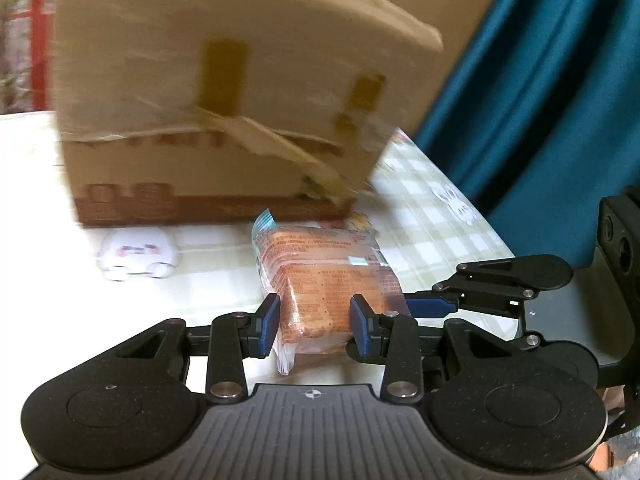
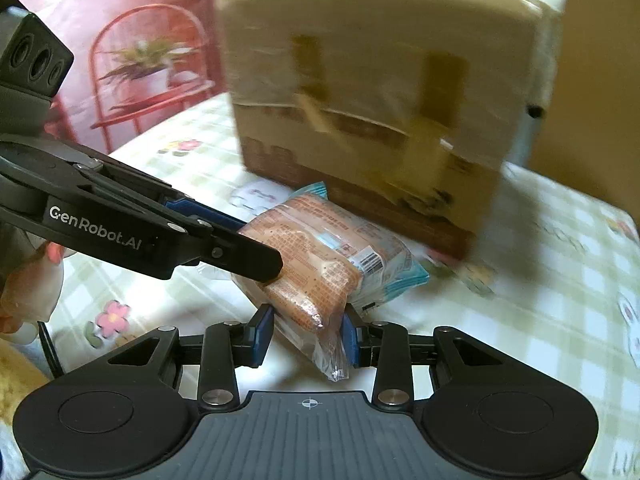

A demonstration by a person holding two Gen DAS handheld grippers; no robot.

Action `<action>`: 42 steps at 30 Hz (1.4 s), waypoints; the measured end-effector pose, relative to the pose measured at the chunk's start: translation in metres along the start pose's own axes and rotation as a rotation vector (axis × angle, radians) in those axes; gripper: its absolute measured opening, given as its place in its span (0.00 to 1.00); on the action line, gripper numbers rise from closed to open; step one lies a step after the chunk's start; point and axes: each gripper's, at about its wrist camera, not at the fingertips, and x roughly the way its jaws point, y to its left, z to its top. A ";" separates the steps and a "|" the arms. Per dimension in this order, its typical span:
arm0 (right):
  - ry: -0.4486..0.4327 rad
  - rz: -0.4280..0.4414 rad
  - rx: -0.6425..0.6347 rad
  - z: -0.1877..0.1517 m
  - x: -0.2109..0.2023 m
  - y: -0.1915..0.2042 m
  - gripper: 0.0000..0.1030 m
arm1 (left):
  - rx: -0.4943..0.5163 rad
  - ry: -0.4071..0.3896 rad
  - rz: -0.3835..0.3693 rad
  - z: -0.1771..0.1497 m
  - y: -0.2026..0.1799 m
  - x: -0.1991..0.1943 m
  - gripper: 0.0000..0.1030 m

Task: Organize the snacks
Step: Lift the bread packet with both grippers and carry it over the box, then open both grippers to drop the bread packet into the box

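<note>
Snack pack [image 1: 326,276] sits lower-center, long axis running toward the box [image 1: 224,112]; both grippers' jaws hold it.

Snack packet [image 1: 324,276]: orange, clear wrap, pale-blue ends. Cardboard box [image 1: 224,112]: tan, brown print band. Tablecloth [image 2: 560,280]: pale green-white check, pink flowers. Curtain [image 1: 540,80]: teal.

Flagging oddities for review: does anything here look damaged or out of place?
Yes: the cardboard box behind the snack packet has torn, peeling tape across its front. Both grippers clamp the one packet.
</note>
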 end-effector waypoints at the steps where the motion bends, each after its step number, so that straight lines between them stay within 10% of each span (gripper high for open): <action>1: -0.012 0.009 -0.016 0.007 0.000 0.005 0.32 | -0.008 -0.020 0.011 0.001 0.004 -0.008 0.39; 16: -0.330 -0.038 -0.259 0.141 -0.069 0.029 0.32 | 0.041 -0.420 0.071 0.090 0.002 -0.113 0.39; 29: -0.329 -0.214 -0.110 0.194 -0.043 -0.076 0.32 | 0.019 -0.359 -0.086 0.194 0.012 -0.005 0.39; 42: -0.251 -0.209 0.014 0.170 -0.006 -0.106 0.33 | 0.017 -0.235 -0.006 0.196 0.022 0.036 0.40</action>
